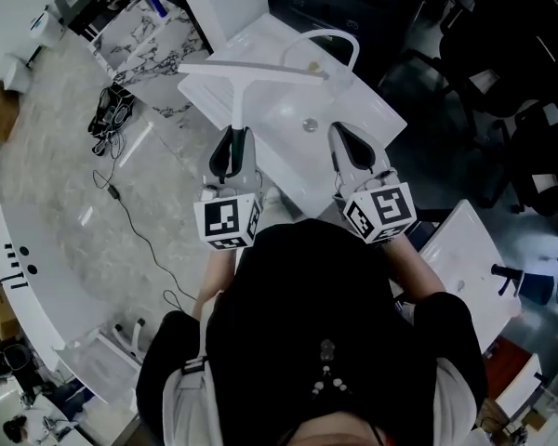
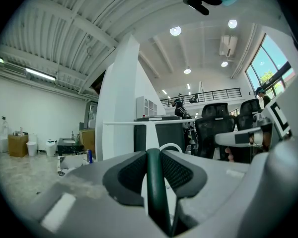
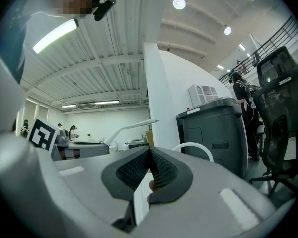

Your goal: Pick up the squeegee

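one squeegee (image 1: 242, 86) above the sink (image 1: 363, 110)

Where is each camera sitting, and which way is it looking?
Head view: on the person's head, looking steeply down at the sink; shows shoulders, left gripper, right gripper.
Left gripper view: rides the left gripper, looks level along jaws clamped on the squeegee, toward office chairs.
Right gripper view: rides the right gripper, looks level along shut jaws, toward a grey bin.
Shared: all three show the squeegee and arched faucet.

White squeegee (image 1: 241, 91) with seemingly dark green handle (image 2: 154, 182), black-and-white square markers (image 1: 226, 222), white sink (image 1: 358, 110), grey-veined marble slab (image 1: 158, 40)
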`<action>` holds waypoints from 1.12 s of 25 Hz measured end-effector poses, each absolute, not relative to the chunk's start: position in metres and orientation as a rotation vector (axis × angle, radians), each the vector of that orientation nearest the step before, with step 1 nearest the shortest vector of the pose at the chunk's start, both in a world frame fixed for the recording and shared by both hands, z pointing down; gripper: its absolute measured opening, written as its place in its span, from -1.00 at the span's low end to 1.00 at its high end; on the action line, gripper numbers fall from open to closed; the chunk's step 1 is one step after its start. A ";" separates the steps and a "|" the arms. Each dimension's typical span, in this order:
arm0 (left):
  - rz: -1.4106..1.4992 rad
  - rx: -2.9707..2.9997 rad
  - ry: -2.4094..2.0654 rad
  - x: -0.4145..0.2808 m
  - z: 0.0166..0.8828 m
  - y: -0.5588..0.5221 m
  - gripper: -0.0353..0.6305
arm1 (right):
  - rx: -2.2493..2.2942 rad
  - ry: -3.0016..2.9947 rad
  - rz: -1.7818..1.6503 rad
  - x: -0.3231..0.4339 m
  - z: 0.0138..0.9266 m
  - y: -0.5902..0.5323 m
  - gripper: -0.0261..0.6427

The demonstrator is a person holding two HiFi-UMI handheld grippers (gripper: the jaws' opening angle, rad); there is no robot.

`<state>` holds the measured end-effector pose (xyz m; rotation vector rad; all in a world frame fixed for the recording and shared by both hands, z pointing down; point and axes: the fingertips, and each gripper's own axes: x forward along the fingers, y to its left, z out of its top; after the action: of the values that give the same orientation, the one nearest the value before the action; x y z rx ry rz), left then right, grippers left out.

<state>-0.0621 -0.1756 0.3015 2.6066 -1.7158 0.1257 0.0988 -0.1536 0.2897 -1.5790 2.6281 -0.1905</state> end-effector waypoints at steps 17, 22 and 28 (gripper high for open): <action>0.134 2.582 -1.722 -0.062 0.310 -0.174 -0.58 | -1.571 2.634 -0.193 0.101 0.292 -0.154 -0.92; 0.135 2.584 -1.714 -0.055 0.313 -0.172 -0.58 | -1.563 2.646 -0.172 0.103 0.293 -0.151 -0.92; 0.133 2.589 -1.710 -0.052 0.312 -0.173 -0.58 | -1.570 2.644 -0.180 0.106 0.295 -0.152 -0.92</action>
<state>-0.0523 -0.1726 0.3124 2.5890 -1.7096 0.1333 0.1059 -0.1516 0.2952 -1.5705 2.6441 -0.1802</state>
